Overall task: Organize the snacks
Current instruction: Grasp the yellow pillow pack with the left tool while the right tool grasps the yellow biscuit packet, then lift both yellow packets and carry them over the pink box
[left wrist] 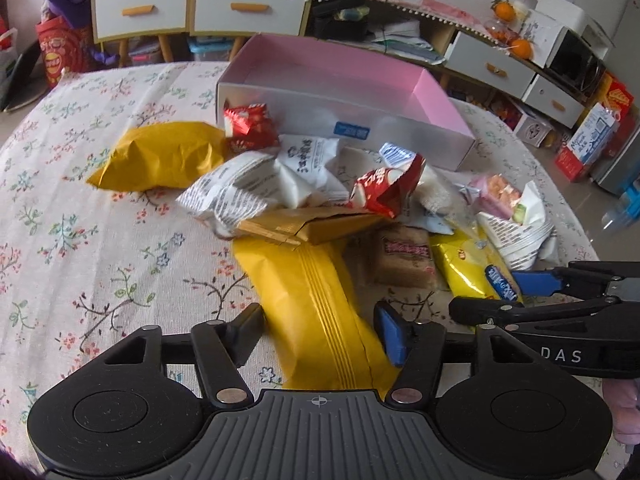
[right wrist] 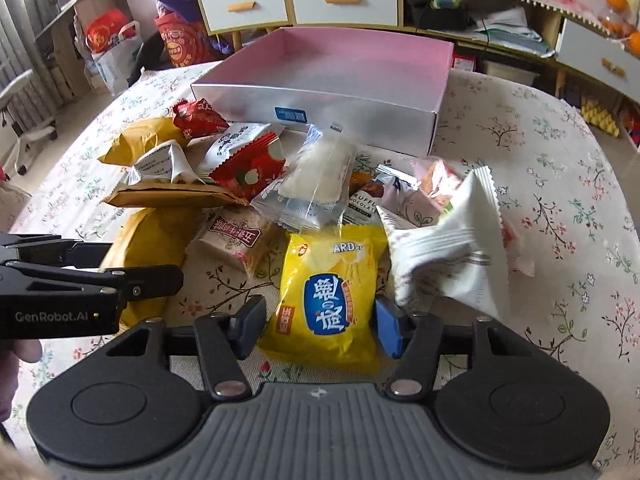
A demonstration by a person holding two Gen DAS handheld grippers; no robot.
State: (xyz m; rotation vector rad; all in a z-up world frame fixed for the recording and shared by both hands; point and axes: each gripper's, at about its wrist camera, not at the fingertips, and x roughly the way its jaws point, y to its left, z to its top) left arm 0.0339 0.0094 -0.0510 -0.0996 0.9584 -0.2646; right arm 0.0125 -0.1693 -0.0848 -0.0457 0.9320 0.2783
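A pile of snack packets lies on the floral tablecloth in front of an open box with a pink inside (left wrist: 344, 68) (right wrist: 360, 52). My left gripper (left wrist: 320, 336) is open, its fingers on either side of a long yellow packet (left wrist: 316, 304) that lies flat on the cloth. My right gripper (right wrist: 320, 328) is open around a yellow packet with a blue label (right wrist: 332, 288), also lying on the cloth. The right gripper also shows at the right of the left wrist view (left wrist: 516, 296). The left gripper shows at the left of the right wrist view (right wrist: 120, 268).
Red (left wrist: 250, 126), white (left wrist: 228, 192), brown (left wrist: 406, 258) and mustard (left wrist: 160, 156) packets crowd the pile. A white crimped packet (right wrist: 448, 252) lies right of my right gripper. The round table's edge (right wrist: 624, 216) curves at the right. Drawers and shelves (left wrist: 192, 4) stand behind.
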